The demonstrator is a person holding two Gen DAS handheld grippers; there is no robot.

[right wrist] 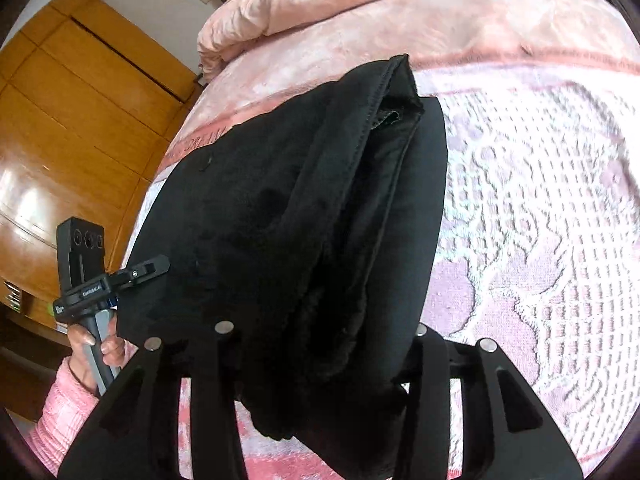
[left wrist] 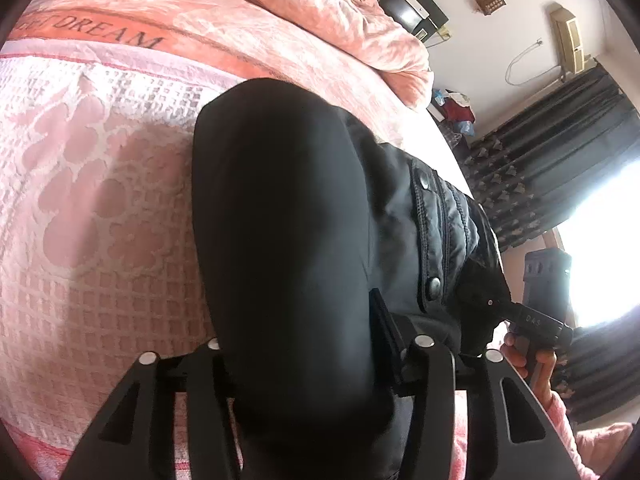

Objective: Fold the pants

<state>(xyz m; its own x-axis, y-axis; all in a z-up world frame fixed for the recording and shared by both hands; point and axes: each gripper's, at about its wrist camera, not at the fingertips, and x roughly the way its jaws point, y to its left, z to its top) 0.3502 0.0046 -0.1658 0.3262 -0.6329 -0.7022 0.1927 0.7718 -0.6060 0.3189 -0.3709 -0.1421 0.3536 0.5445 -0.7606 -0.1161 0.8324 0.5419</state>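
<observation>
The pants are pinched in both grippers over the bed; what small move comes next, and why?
Probably lower them onto the bedspread. The pants look folded, layers stacked at their edge, and both the left gripper and right gripper hold them, so laying them flat seems next.

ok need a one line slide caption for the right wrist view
Right gripper holding folded black pants above a pink bedspread, left gripper gripping the other edge.

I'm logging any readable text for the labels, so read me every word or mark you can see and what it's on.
"DREAM", after a cut-off word: on the orange band of the pink blanket.
"D A S": on the right claw body.
Small white print on the left claw body: too small to read.
Faint letters on the blanket band beside the black pants: blurred.
</observation>
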